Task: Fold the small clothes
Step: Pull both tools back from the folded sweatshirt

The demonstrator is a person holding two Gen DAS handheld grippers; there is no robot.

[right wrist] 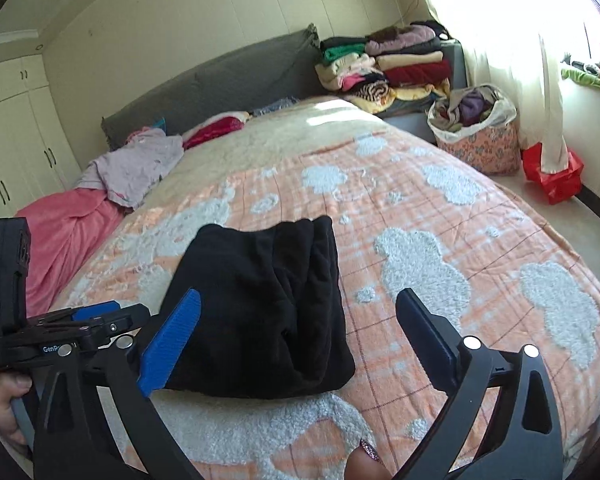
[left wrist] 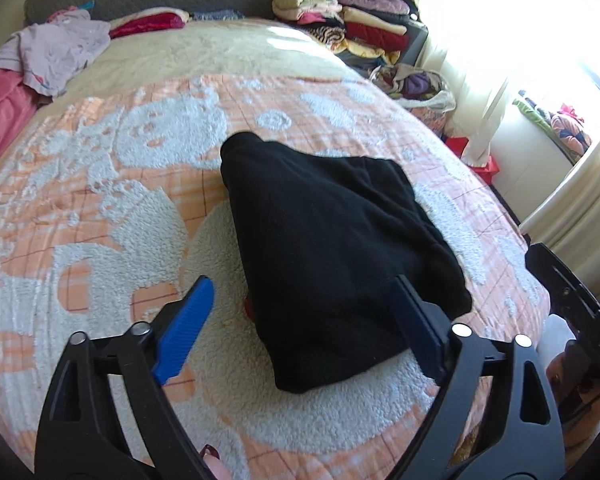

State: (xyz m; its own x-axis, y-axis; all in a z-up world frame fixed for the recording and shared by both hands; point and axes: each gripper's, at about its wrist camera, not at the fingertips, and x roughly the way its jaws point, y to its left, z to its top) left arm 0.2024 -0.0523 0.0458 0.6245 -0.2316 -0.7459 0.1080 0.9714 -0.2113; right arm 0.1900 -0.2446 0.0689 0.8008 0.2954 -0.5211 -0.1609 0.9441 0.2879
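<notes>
A black garment (left wrist: 332, 232) lies folded in a thick bundle on the orange-and-white blanket (left wrist: 100, 184) of the bed. A small red bit shows under its left edge. My left gripper (left wrist: 302, 284) hangs open just over the bundle's near end, with the blue fingers to either side and not touching it. In the right wrist view the same black garment (right wrist: 260, 280) lies left of centre. My right gripper (right wrist: 300, 294) stands wide open above its right edge, with nothing between the pads. A hand (right wrist: 0, 404) holds the other tool at the left.
Loose lilac clothes (left wrist: 56, 52) and a pink cloth (left wrist: 0, 96) lie at the bed's far left. Stacks of folded clothes (left wrist: 340, 20) stand by the grey headboard (right wrist: 220, 76). A full laundry bag (right wrist: 476, 128) and a red bag (right wrist: 556, 176) sit on the floor by the curtain.
</notes>
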